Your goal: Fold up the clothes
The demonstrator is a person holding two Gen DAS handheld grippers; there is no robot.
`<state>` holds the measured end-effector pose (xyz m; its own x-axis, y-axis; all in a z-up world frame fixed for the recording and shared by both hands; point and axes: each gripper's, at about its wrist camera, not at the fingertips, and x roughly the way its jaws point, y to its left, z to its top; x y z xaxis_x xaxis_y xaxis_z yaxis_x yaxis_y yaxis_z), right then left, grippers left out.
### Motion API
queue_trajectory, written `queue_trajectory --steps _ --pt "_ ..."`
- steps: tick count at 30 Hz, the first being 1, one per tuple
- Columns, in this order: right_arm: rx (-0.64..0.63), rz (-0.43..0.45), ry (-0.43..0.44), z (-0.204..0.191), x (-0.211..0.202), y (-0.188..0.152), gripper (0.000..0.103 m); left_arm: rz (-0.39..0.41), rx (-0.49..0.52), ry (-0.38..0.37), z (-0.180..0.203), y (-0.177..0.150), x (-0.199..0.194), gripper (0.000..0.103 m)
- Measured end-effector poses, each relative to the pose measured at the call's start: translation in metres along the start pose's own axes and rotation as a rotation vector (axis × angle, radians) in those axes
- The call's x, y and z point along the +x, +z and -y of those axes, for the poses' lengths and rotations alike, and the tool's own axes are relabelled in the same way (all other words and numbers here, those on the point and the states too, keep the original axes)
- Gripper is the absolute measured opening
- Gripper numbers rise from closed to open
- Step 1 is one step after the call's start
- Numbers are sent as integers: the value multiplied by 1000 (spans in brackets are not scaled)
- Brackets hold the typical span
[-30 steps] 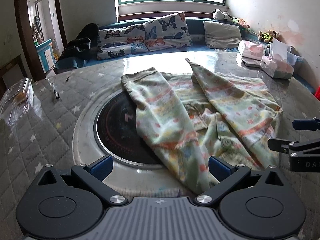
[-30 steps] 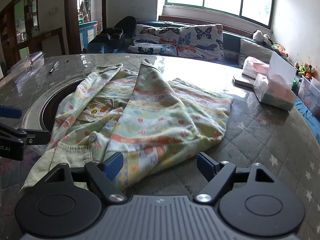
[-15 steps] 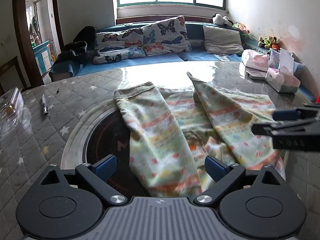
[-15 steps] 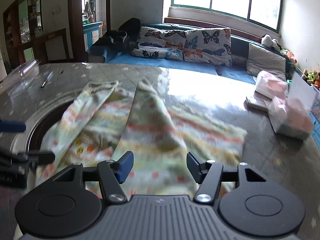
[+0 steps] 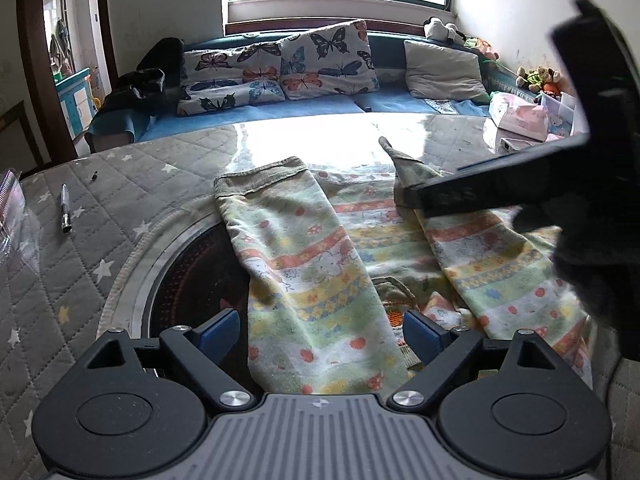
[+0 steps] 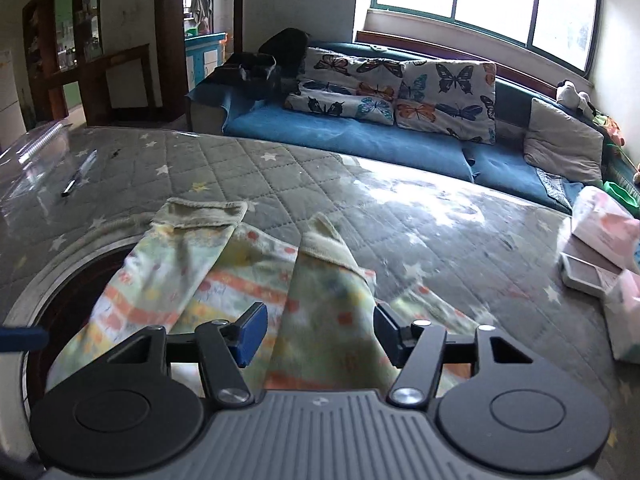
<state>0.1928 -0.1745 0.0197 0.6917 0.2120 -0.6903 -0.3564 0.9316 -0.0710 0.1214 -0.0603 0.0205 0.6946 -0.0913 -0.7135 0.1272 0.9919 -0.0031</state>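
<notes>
A pair of small patterned trousers in pale green with orange stripes lies on the quilted grey table, legs pointing away from me. My left gripper is open above the near end of the left leg, holding nothing. My right gripper is open and hangs over the right leg, empty. The right gripper's dark body also crosses the right side of the left wrist view, above the right leg's cuff.
A round dark hotplate with a metal ring is set in the table, partly under the trousers. A pen and a clear plastic box lie at the left. Tissue packs and boxes stand at the right. A blue sofa runs behind.
Both grippers have moved forward along the trouser legs toward the cuffs. The right gripper has swung up and across, so it now looms large in the left wrist view.
</notes>
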Motion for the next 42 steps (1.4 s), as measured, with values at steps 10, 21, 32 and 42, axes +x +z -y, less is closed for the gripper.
queue_trajectory --steps 10,21,32,42 --pt "101 -24 12 28 13 -2 18 -14 21 -3 5 5 13 86" --pt "202 98 -33 71 -63 -24 5 -15 37 2 4 10 24 46" --pt "315 167 -236 135 -174 -100 5 23 3 -2 -10 12 13 5" --pt "486 86 -355 169 -214 -194 5 128 -100 81 -49 -8 -51 1"
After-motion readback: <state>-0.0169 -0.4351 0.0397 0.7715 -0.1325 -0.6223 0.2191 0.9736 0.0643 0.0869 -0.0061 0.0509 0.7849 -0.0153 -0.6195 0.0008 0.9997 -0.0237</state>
